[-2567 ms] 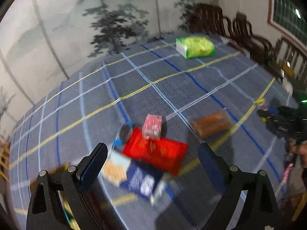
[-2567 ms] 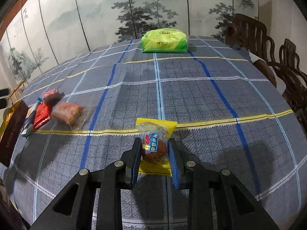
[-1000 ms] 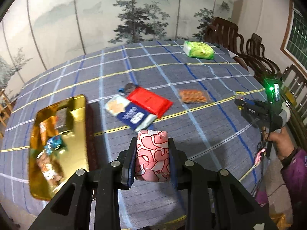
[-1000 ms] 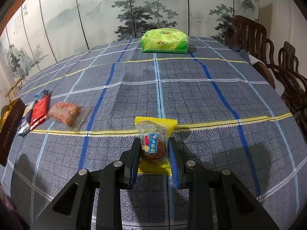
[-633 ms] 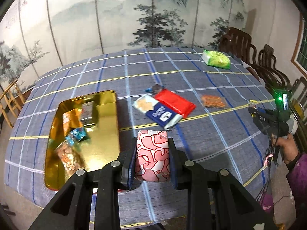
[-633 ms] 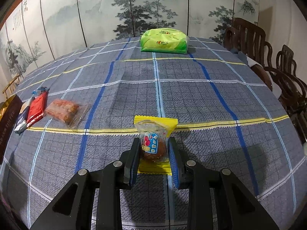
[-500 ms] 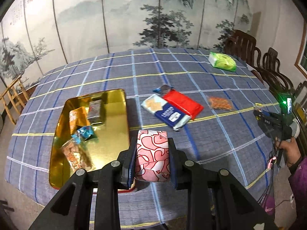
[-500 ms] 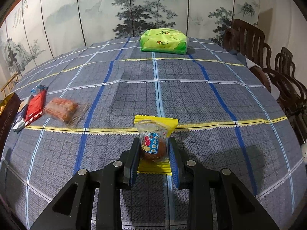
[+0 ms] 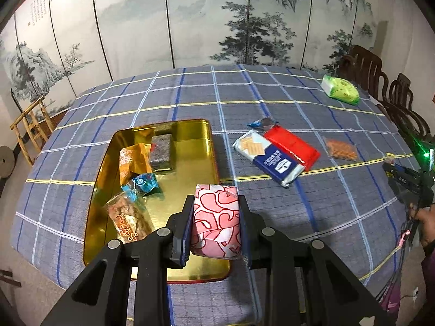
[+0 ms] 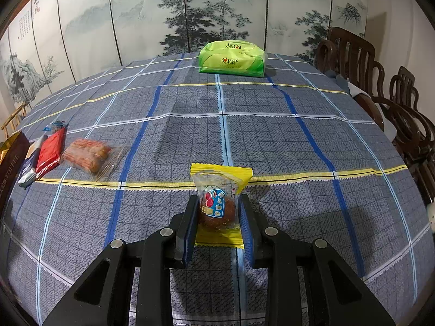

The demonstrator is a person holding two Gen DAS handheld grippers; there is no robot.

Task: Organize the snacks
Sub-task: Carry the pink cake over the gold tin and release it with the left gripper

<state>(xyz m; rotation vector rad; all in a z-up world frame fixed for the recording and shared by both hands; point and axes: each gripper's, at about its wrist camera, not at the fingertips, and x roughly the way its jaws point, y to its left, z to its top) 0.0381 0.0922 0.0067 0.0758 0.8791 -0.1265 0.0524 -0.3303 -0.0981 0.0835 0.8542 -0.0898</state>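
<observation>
My left gripper (image 9: 216,222) is shut on a pink and white patterned snack pack (image 9: 216,221), held above the near right part of a gold tray (image 9: 187,163) that holds several wrapped snacks. My right gripper (image 10: 217,217) is shut on a yellow-edged clear packet with a brown cake (image 10: 218,203), low over the checked tablecloth. The right gripper also shows at the right edge of the left wrist view, held by a hand (image 9: 428,222). A blue cracker pack (image 9: 269,157), a red pack (image 9: 292,146) and a clear pack of orange snacks (image 9: 341,149) lie on the cloth.
A green tissue pack (image 10: 232,58) lies at the table's far side. Dark wooden chairs (image 10: 380,87) line the right edge. A painted folding screen (image 9: 190,19) stands behind the table. A small dark wrapper (image 9: 263,122) lies beyond the red pack. A wooden stand (image 9: 30,127) is at far left.
My left gripper picked up the pink pack and carried it left, so the gold tray now lies under and in front of it. The right gripper kept still on its packet.
</observation>
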